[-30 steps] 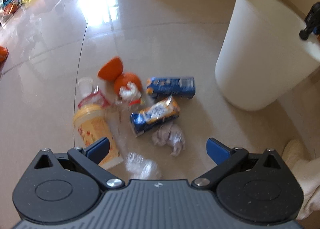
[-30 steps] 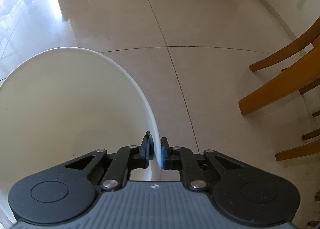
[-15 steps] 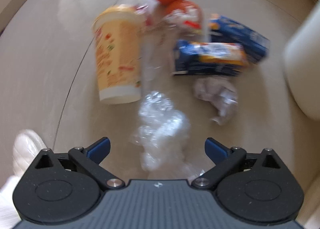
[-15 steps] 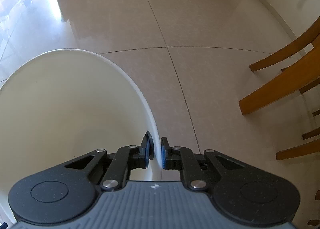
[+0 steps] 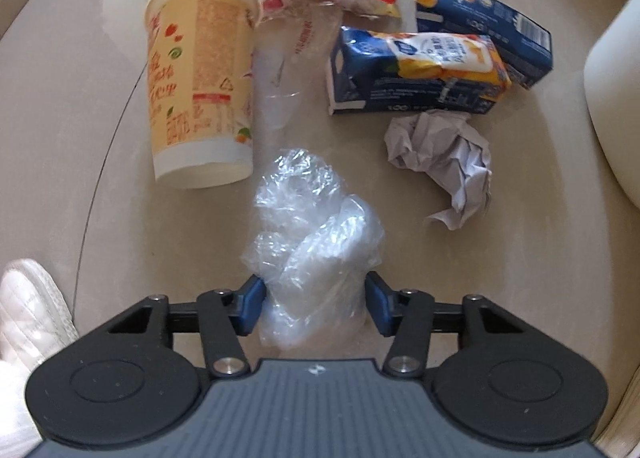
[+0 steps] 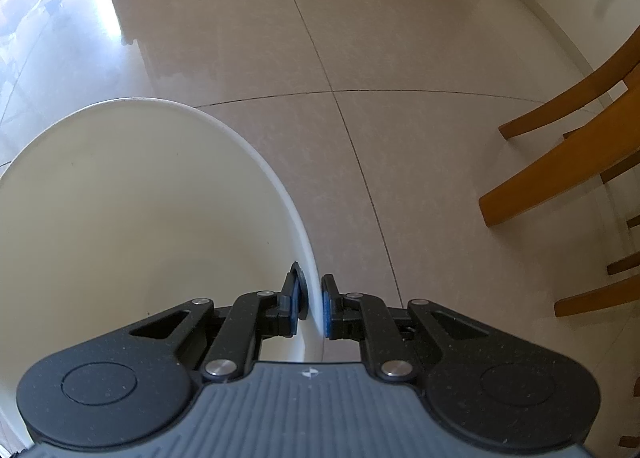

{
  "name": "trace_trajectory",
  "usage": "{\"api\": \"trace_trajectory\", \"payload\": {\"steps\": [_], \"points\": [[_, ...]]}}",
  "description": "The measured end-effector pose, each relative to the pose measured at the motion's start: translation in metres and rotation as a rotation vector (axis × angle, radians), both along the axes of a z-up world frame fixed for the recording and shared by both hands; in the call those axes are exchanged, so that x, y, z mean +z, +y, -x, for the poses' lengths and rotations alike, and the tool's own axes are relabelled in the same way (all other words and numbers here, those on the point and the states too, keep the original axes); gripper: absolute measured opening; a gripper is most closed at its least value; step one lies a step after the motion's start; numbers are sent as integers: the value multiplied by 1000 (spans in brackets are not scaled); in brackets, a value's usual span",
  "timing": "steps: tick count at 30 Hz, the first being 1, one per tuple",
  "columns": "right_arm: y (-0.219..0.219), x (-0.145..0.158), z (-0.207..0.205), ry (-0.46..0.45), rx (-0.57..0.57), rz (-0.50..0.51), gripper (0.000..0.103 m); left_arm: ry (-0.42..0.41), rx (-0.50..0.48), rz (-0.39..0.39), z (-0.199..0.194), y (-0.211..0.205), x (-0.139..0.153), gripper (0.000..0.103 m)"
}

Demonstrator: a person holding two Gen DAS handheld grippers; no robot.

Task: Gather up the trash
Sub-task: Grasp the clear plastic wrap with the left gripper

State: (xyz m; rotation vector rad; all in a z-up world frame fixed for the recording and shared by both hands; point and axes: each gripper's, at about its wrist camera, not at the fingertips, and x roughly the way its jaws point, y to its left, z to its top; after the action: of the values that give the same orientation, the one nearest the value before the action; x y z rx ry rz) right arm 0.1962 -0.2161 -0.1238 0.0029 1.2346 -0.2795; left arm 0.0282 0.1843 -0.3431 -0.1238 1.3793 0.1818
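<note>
Down toward the floor has come the left gripper (image 5: 314, 308), and its jaws have just been closing, with the crumpled clear plastic wrap (image 5: 316, 242) now between the blue pads (image 5: 251, 304). Both pads touch the sides of the wrap, which lies on the glossy beige tile floor (image 5: 80, 138); they are grasping it. Beyond the wrap to the left lies a yellow printed paper cup (image 5: 200, 74) on its side. Beyond the wrap to the right sits a ball of crumpled grey paper (image 5: 444, 162), and past that a blue snack packet (image 5: 416, 72) touching a blue carton (image 5: 484, 24). Right of the wrap, at the frame's edge, stands the white plastic bin (image 5: 616, 106). As before, the right gripper (image 6: 311, 308) is clenched on that bin's rim (image 6: 296, 214).
</note>
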Motion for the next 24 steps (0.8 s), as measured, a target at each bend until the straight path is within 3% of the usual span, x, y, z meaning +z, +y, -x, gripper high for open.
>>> {"api": "trace_trajectory", "payload": {"steps": [9, 14, 20, 24], "points": [[2, -2, -1, -1, -1, -3, 13, 27, -133, -12, -24, -22, 25, 47], [-1, 0, -2, 2, 11, -23, 13, 16, -192, 29, -36, -27, 50, 47], [-12, 0, -4, 29, -2, -98, 11, -18, -284, 53, -46, -33, 93, 47], [-8, 0, -4, 32, 35, -69, 11, -71, -330, 73, -60, -36, 132, 48]]}}
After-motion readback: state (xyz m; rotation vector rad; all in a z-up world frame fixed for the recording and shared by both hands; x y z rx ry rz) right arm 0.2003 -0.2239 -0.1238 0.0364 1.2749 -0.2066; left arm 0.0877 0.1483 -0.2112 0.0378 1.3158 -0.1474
